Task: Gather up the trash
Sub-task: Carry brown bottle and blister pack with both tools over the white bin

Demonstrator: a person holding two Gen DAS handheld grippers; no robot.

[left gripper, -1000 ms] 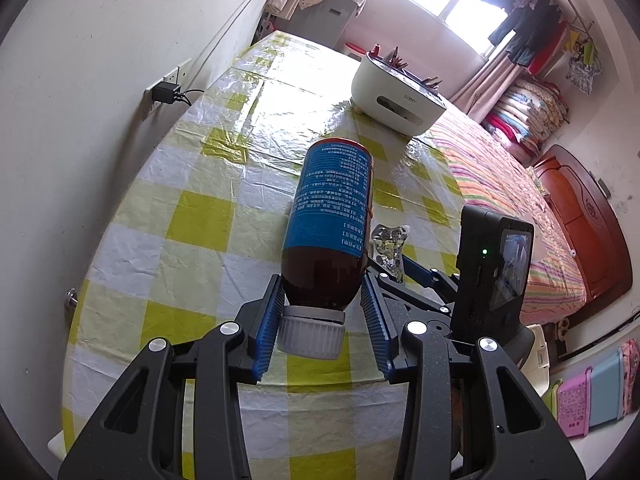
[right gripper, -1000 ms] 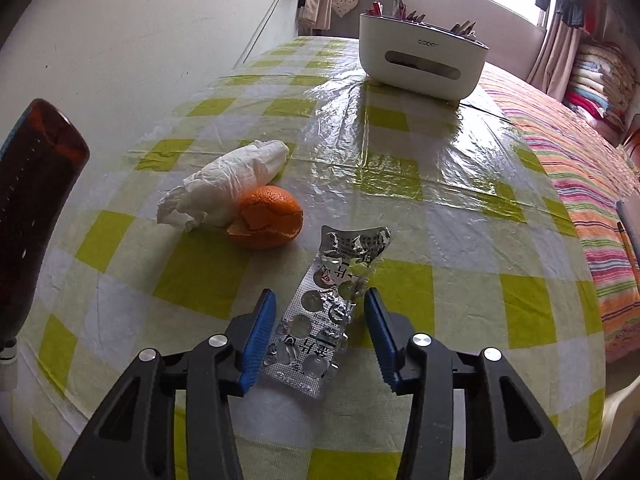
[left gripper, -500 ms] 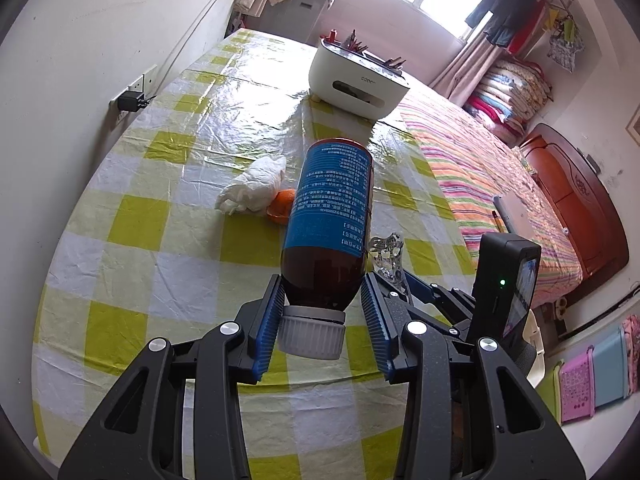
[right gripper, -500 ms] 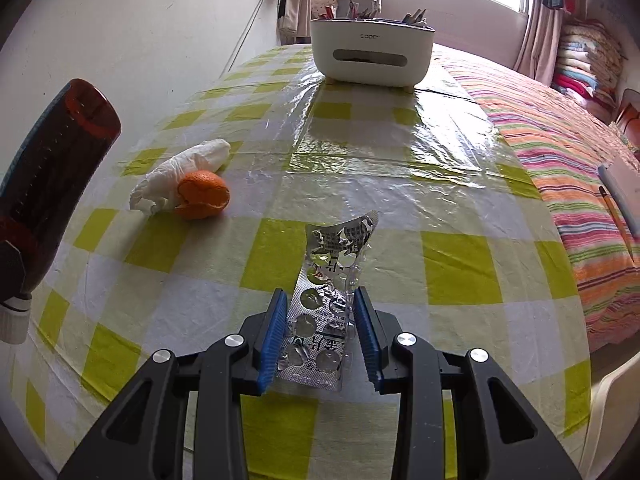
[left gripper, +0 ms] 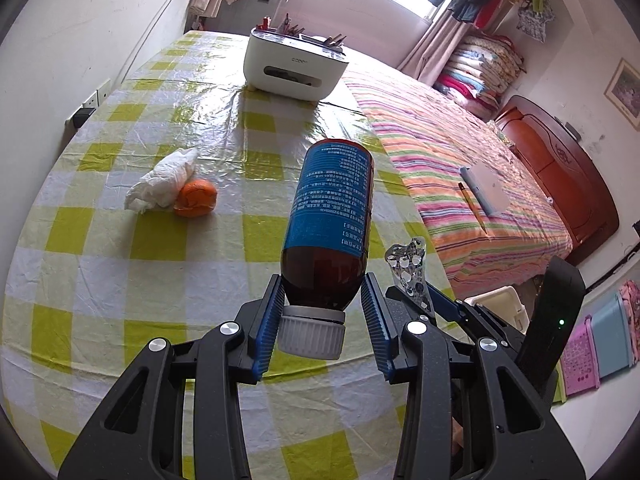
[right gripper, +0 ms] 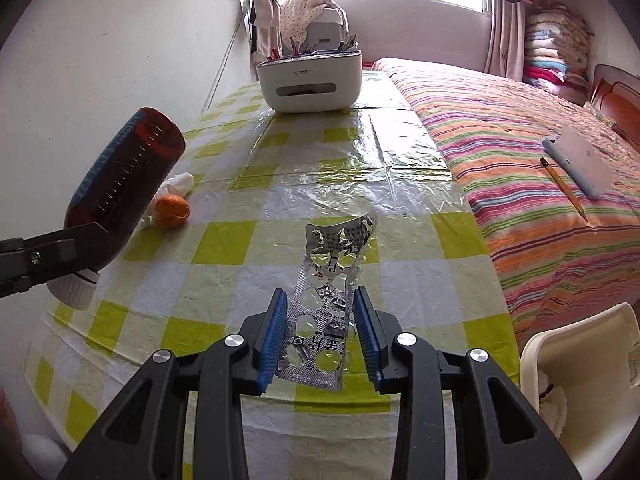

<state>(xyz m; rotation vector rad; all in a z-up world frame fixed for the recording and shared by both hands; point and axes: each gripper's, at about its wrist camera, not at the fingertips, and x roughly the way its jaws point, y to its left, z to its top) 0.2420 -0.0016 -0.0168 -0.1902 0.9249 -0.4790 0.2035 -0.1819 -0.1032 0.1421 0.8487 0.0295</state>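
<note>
My left gripper (left gripper: 323,320) is shut on a brown bottle (left gripper: 332,216) with a blue label and a white cap, held off the table near its neck. The same bottle (right gripper: 120,184) shows at the left of the right wrist view. My right gripper (right gripper: 320,332) is shut on an empty silver blister pack (right gripper: 332,292), lifted clear of the yellow-checked tablecloth (right gripper: 224,264). That pack (left gripper: 408,272) pokes up to the right of the bottle in the left wrist view. A crumpled white tissue (left gripper: 160,182) and an orange peel (left gripper: 196,198) lie together on the table.
A white organiser box (left gripper: 294,64) stands at the far end of the table. A striped bed (right gripper: 540,168) with a notebook (right gripper: 580,162) and pencil runs along the right. A white bin (right gripper: 576,360) sits low at the right, beside the table's edge. A wall borders the left.
Both grippers have drawn back towards the near table edge with their loads and rolled a little; the blister pack has come up off the cloth. The tissue and peel now lie farther off.
</note>
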